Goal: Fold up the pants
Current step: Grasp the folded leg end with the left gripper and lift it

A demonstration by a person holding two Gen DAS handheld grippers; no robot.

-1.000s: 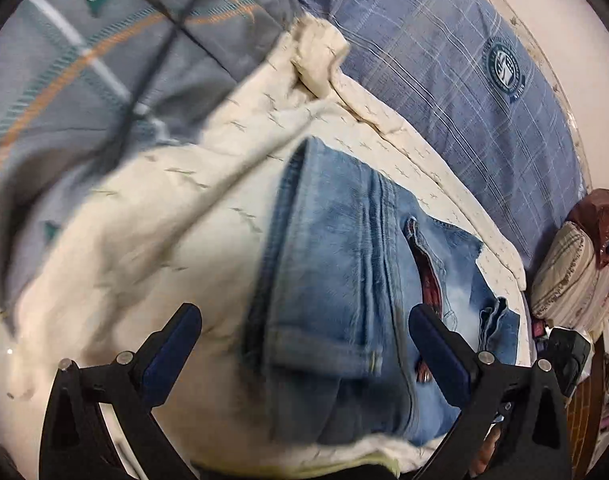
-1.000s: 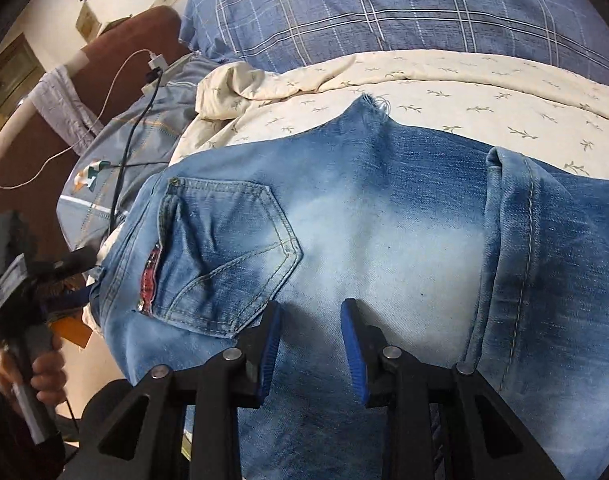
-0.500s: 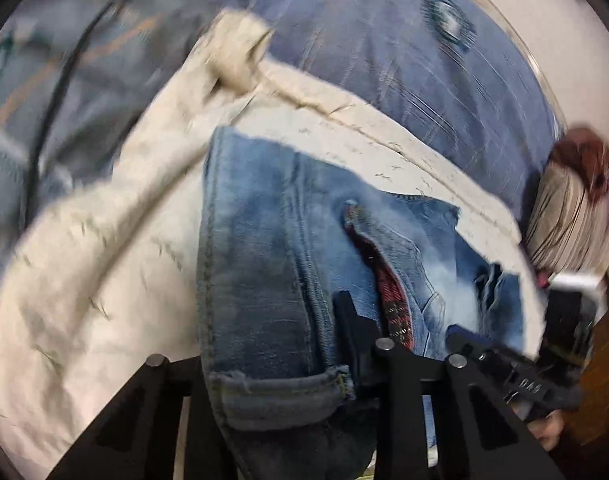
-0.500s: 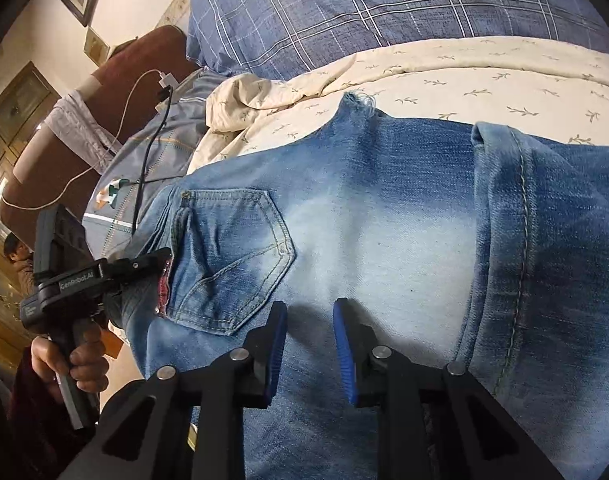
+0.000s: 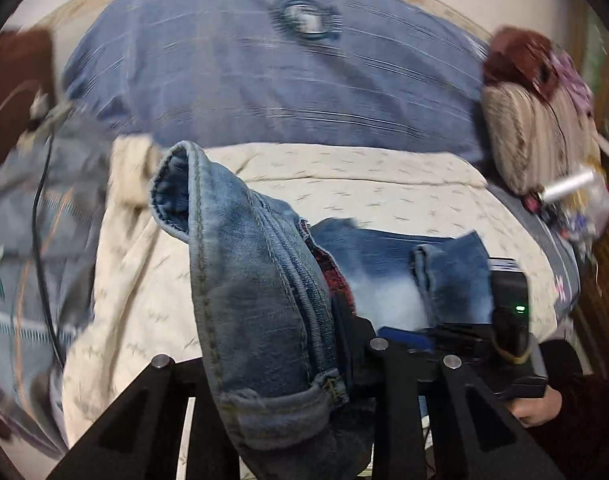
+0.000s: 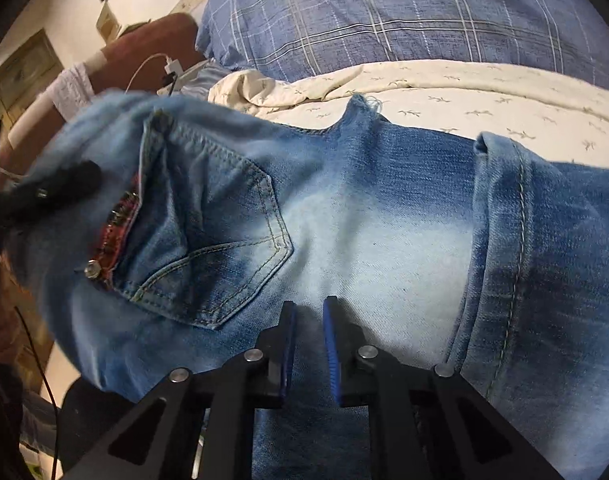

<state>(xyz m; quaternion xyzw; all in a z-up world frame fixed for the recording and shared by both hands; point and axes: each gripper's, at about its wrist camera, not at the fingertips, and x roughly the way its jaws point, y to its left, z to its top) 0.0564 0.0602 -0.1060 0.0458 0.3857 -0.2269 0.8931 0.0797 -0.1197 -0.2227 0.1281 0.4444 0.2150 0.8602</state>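
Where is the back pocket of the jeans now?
In the right wrist view, the back pocket lies left of centre on the jeans, just up-left of the right gripper.

Item, my right gripper (image 6: 308,344): jaws closing on faded jeans (image 6: 364,240), denim between them. Back pocket (image 6: 208,232) left of the jaws. Cream sheet (image 6: 444,92), blue plaid pillow (image 6: 384,12) beyond the jeans.

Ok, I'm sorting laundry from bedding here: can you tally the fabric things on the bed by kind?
Jeans: 1
Blue plaid pillows: 1
Cream printed sheets: 1
Striped grey-blue cloths: 1
Total: 4
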